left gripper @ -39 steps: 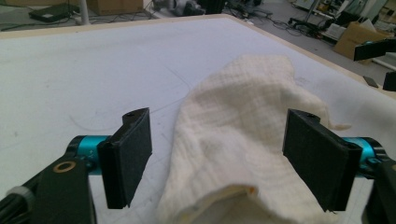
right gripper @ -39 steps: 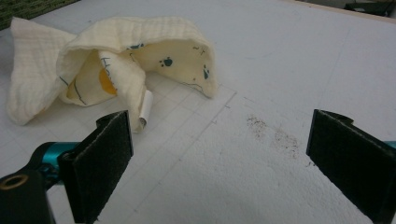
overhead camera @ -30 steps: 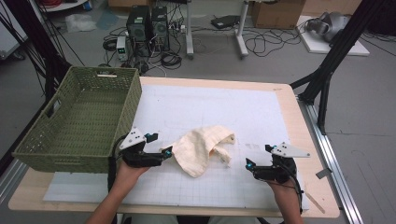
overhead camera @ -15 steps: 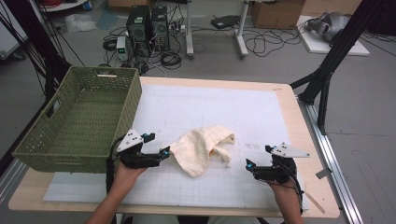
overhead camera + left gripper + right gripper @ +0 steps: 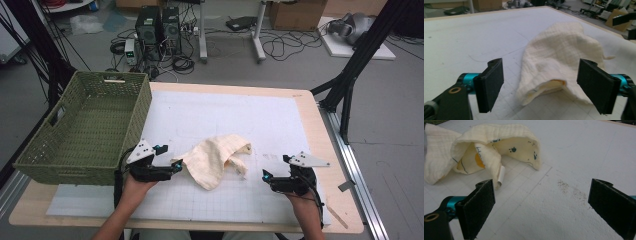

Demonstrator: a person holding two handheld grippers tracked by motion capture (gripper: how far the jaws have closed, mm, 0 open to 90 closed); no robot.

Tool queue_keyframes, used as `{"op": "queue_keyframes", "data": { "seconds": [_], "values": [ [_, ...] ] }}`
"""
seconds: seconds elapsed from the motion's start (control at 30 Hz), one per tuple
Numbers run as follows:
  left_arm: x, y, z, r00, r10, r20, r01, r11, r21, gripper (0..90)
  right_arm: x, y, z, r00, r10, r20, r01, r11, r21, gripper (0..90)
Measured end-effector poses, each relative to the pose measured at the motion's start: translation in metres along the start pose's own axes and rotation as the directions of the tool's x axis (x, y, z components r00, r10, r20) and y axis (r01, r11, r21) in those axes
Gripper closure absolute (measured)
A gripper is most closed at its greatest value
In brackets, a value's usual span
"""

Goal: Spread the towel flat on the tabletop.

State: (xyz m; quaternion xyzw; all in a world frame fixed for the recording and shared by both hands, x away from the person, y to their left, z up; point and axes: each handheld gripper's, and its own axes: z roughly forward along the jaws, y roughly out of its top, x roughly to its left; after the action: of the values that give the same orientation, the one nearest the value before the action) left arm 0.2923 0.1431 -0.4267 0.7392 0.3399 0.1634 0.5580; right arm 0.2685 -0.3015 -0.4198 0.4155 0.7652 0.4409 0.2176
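1. Cloth point(image 5: 216, 159), cream and crumpled, lies on the white mat point(image 5: 280, 120) between your two grippers.
2. Your left gripper point(image 5: 175, 166) sits at the cloth's near edge; its jaws have just been closing a little, yet stand wide around the edge, not pressing.
3. Your right gripper point(image 5: 266, 176) rests apart from the cloth, jaws spread, nothing between them.
4. Green basket point(image 5: 85, 125) stands at the table's left.

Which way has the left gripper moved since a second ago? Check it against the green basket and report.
No. In the high view the left gripper sits at the same spot beside the green basket's near corner, its open jaws, which have just been closing slightly, reaching the cream cloth's edge.
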Motion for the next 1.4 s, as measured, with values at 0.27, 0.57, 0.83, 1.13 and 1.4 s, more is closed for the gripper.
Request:
{"op": "queue_keyframes", "data": {
  "seconds": [0.27, 0.57, 0.83, 1.13, 1.4],
  "values": [
    [-0.022, 0.009, 0.013, 0.9911, 0.042, 0.127, -0.044, 0.9988, 0.02, 30.8, -0.001, -0.004, -0.004, 1.0, 0.001, -0.007, -0.001, 1.0, 0.011, 6.4],
    [-0.046, 0.011, 0.037, 0.9732, 0.084, 0.214, -0.104, 0.9911, 0.084, 30.9, -0.002, -0.005, -0.005, 0.9998, 0.009, -0.016, -0.009, 1.0, 0.012, 6.4],
    [-0.073, 0.008, 0.073, 0.962, 0.12, 0.245, -0.168, 0.9684, 0.185, 28.5, -0.001, -0.004, -0.004, 0.9997, 0.008, -0.022, -0.008, 1.0, 0.009, 6.4],
    [-0.085, -0.001, 0.09, 0.9579, 0.222, 0.182, -0.269, 0.9151, 0.3, 38.1, -0.002, -0.006, -0.007, 0.9997, 0.017, -0.018, -0.016, 1.0, 0.009, 6.4],
    [-0.078, 0.0, 0.083, 0.9584, 0.214, 0.189, -0.26, 0.9269, 0.27, 80.2, -0.002, -0.006, -0.007, 0.9997, 0.018, -0.017, -0.017, 1.0, 0.009, 6.4]
  ]
}}
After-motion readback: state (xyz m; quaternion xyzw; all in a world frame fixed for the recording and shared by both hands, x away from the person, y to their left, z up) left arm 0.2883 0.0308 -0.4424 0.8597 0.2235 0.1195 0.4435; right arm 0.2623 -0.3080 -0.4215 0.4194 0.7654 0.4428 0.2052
